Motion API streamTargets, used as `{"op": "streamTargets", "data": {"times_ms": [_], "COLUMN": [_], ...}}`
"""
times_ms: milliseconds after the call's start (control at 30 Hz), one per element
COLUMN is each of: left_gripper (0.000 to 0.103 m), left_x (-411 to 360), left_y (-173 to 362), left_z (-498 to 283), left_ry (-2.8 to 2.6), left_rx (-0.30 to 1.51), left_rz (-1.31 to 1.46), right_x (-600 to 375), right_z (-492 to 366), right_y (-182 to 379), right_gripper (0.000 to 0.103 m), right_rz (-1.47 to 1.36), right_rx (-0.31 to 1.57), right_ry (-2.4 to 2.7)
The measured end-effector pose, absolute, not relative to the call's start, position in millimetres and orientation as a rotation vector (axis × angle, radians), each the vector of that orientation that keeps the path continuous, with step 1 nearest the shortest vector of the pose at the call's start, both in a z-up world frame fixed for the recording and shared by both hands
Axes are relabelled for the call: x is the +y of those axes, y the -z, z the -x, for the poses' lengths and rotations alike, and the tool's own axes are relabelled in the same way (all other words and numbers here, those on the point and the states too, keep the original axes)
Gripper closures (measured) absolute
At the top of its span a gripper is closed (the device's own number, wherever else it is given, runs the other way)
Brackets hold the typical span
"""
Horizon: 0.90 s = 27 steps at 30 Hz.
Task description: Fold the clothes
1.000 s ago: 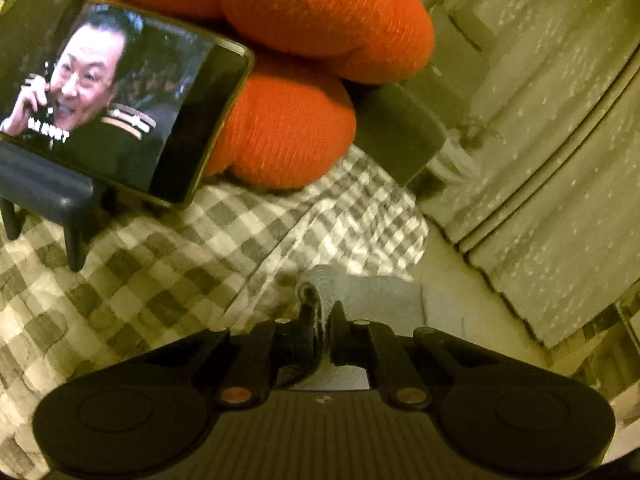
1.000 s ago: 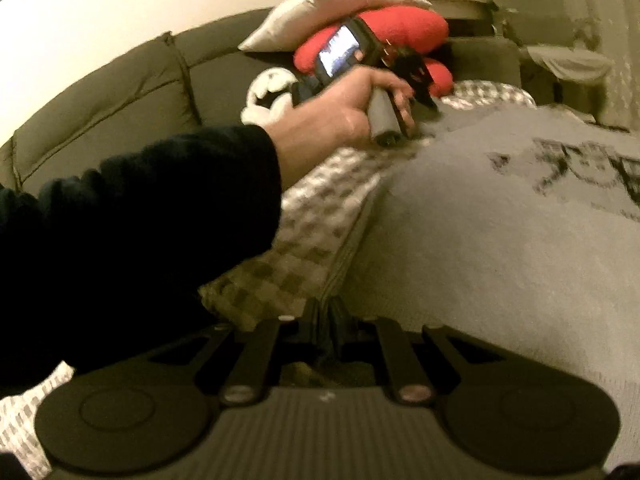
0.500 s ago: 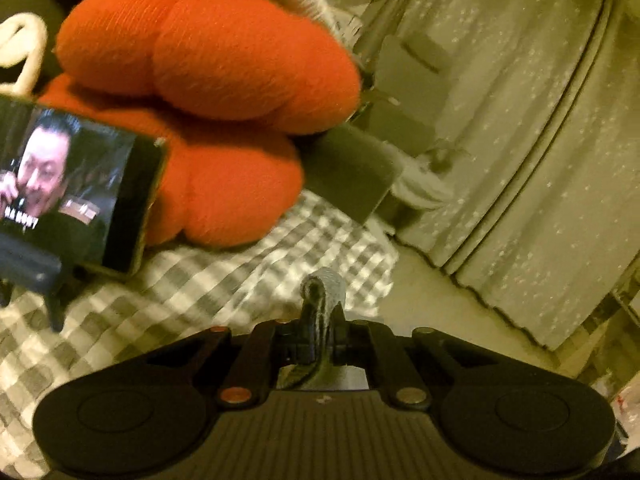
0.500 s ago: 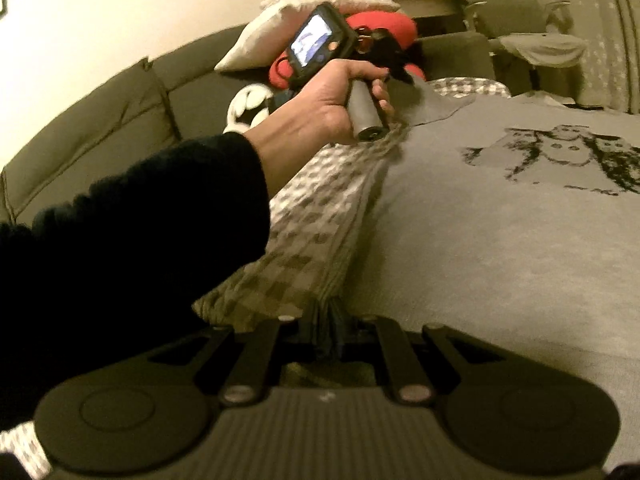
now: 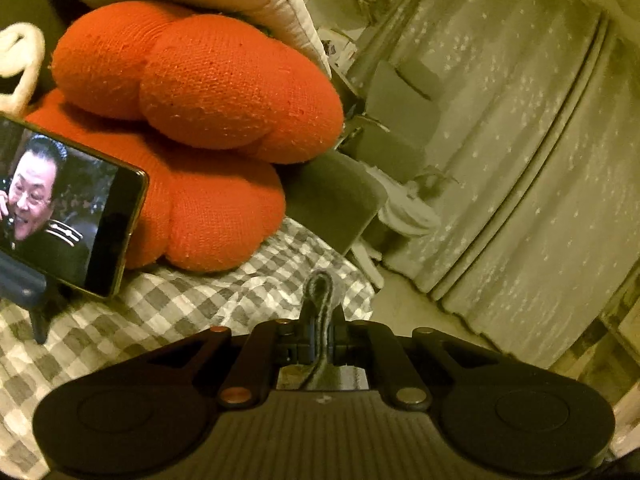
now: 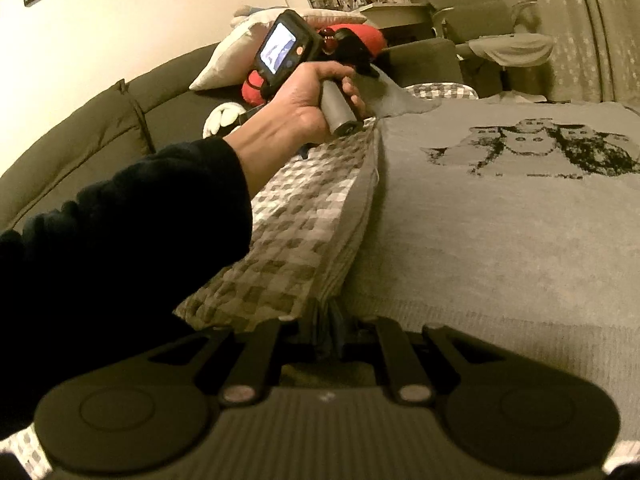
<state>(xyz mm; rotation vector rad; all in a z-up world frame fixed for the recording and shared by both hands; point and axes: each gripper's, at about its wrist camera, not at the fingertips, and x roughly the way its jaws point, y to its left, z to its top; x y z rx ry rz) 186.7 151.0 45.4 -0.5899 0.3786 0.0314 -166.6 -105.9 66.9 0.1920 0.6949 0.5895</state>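
Gripping the grey sweater's (image 6: 500,216) edge, both grippers (image 5: 320,320) (image 6: 326,334) stay raised.

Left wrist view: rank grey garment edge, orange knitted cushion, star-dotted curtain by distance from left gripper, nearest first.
1. Grey garment edge: pinched in the left gripper.
2. Orange knitted cushion: ahead, up-left, on the checked cloth.
3. Star-dotted curtain: far right, across the room.

Both grippers look the same from their own cams: a matte black body with a ribbed middle panel, a big round disc moulded in on each side, and two angled link arms running up to narrow black fingers. The left gripper (image 5: 319,322) has coppery pivot screws, the right gripper (image 6: 325,330) silvery ones. The left hand (image 6: 308,100) comes out of a loose black sleeve (image 6: 132,232), and its unit has a grey cylinder handle (image 6: 339,110) and a small lit screen (image 6: 282,49).
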Motion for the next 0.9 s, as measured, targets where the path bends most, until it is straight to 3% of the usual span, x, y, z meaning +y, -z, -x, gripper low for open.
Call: {"op": "streamTargets", "data": {"times_ms": [900], "left_gripper": [0.099], "left_x": [27.5], "left_y": [-75.9], "left_z": [-191.9], "left_ry": [0.092], "left_rx": [0.337], "left_rz": [0.208], "right_x": [-135.1], "right_z": [179.1], "right_y": [-54.4], "right_gripper": [0.095], "right_rz": [-0.269], "right_rx": [0.681], "right_ry": [-0.514]}}
